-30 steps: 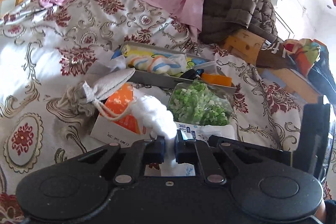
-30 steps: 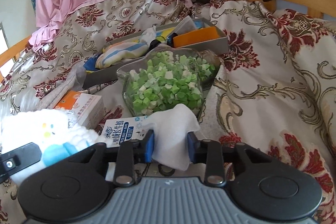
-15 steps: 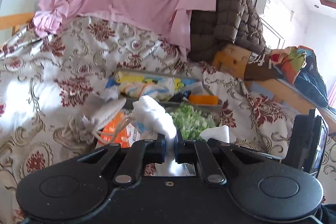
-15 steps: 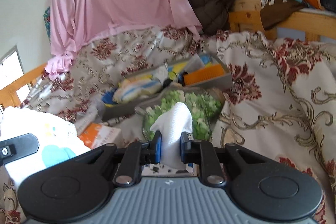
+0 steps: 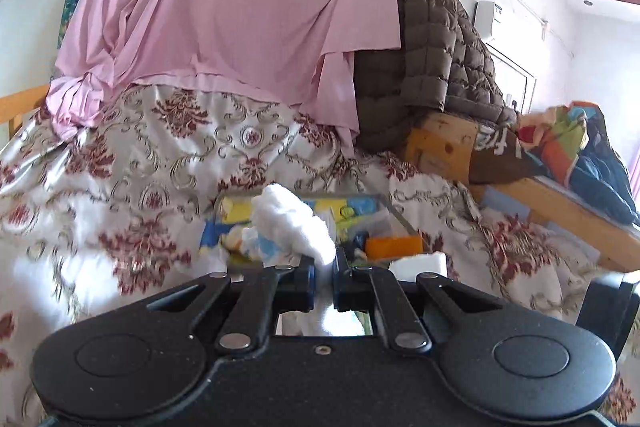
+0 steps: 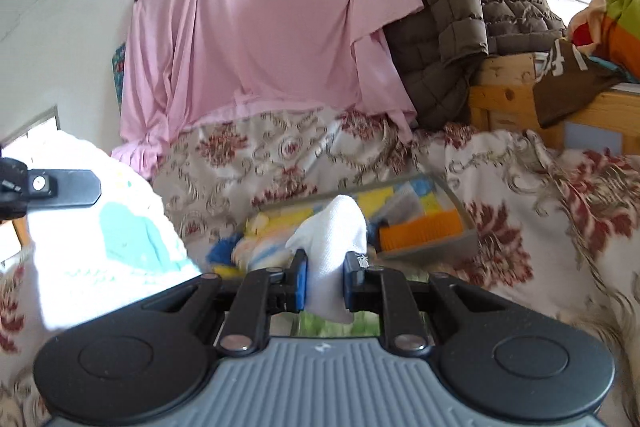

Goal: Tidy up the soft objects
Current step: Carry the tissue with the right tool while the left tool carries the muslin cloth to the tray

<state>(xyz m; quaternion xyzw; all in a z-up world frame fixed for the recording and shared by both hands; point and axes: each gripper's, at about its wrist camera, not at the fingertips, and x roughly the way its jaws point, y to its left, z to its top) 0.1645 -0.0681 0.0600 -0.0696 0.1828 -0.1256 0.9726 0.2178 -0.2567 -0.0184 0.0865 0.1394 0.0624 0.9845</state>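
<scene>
My left tool point(image 5: 324, 277) is clenched on a fluffy white plush point(image 5: 294, 223) at frame center; my right tool point(image 6: 325, 281) grips a white cloth point(image 6: 334, 247) (both before the gray tray point(image 6: 460, 215)).

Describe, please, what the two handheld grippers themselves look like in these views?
The left gripper has a matte black body with two round raised discs, black linkage arms on silver rivets, and dark blue pads. The right gripper has the same black linkage, discs and rivets, but a ribbed grey centre panel bearing a small pale logo, and brighter blue pads. No cables, sleeves or hands show.
</scene>
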